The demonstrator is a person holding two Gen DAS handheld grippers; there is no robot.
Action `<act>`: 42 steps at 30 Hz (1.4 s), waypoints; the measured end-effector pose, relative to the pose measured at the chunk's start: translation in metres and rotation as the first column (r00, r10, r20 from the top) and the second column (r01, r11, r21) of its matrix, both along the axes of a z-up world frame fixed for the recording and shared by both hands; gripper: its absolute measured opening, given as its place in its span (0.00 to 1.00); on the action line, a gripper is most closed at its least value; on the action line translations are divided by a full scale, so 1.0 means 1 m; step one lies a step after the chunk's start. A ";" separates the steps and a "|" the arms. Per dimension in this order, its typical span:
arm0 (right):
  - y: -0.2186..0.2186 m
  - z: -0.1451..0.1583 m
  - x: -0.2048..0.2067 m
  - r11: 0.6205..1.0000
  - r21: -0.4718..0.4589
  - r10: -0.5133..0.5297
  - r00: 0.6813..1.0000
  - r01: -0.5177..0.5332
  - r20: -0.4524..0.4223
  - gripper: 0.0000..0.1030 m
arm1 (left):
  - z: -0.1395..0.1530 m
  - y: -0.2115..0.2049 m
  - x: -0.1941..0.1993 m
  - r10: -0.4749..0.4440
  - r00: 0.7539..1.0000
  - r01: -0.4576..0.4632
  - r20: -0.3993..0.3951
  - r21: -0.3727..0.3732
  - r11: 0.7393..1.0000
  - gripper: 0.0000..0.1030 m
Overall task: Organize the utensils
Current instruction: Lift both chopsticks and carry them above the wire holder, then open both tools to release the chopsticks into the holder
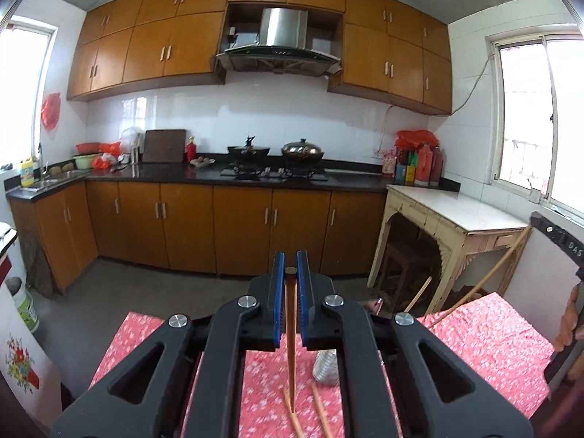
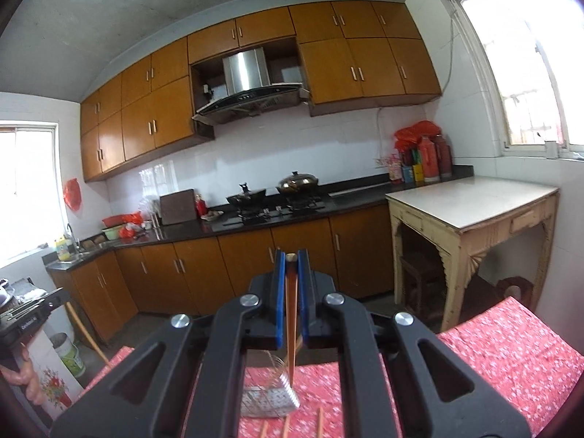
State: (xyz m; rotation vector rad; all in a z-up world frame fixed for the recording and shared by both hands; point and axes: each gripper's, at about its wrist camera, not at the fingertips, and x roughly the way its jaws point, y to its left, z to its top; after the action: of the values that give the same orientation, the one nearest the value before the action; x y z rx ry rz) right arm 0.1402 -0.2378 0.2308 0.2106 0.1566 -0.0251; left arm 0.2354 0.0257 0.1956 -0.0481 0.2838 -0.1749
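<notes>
My left gripper is shut on a brown wooden chopstick that hangs down toward the red floral tablecloth. Two loose chopsticks lie on the cloth below it, beside a metal mesh utensil holder. My right gripper is shut on another chopstick, held upright with its lower end over the mesh holder. Loose chopsticks lie in front of the holder. The right gripper's chopstick shows at the right edge of the left wrist view.
A kitchen counter with a stove, two woks and bottles runs along the far wall. A cream side table stands at the right under a window. A bucket sits on the floor at left.
</notes>
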 end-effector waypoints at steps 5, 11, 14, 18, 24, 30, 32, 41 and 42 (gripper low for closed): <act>0.012 0.016 0.022 0.999 0.001 0.042 0.999 -0.042 0.012 0.08 | 0.028 -0.023 0.016 -0.021 0.999 0.021 0.026 0.009 1.000 0.07; 0.027 0.010 0.064 0.996 0.013 0.087 0.995 -0.086 -0.044 0.07 | 0.041 -0.051 0.043 -0.049 0.998 0.049 0.025 0.012 0.999 0.07; 0.031 -0.001 0.086 0.995 0.015 0.098 0.992 -0.098 -0.080 0.07 | 0.038 -0.061 0.061 -0.053 0.999 0.053 0.005 0.006 0.999 0.07; 0.034 -0.019 0.108 0.993 0.017 0.116 0.985 -0.115 -0.126 0.08 | 0.033 -0.072 0.083 -0.044 0.999 0.044 -0.010 0.012 0.999 0.07; 0.034 -0.039 0.134 0.989 0.049 0.147 0.973 -0.140 -0.177 0.07 | 0.014 -0.080 0.108 -0.046 0.998 0.046 -0.054 -0.003 0.999 0.07; 0.038 -0.060 0.157 0.987 0.052 0.158 0.957 -0.150 -0.242 0.08 | -0.013 -0.081 0.128 -0.032 0.992 0.034 -0.126 0.014 0.999 0.07; 0.041 -0.068 0.164 0.988 0.050 0.154 0.952 -0.146 -0.264 0.08 | -0.021 -0.080 0.132 -0.032 0.988 0.035 -0.151 0.015 0.999 0.07; 0.032 -0.072 0.165 0.997 0.013 0.078 0.959 -0.077 -0.273 0.27 | -0.022 -0.077 0.133 -0.013 0.984 0.022 -0.176 0.045 0.999 0.09; 0.031 -0.071 0.163 0.997 0.007 0.071 0.961 -0.072 -0.268 0.27 | -0.021 -0.077 0.132 -0.011 0.985 0.019 -0.173 0.046 0.999 0.11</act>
State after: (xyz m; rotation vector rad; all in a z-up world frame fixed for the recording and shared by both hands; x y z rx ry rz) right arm 0.3028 -0.2073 0.1595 0.1980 0.4350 0.0186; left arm 0.3676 -0.0508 0.1744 -0.0137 0.4613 -0.1792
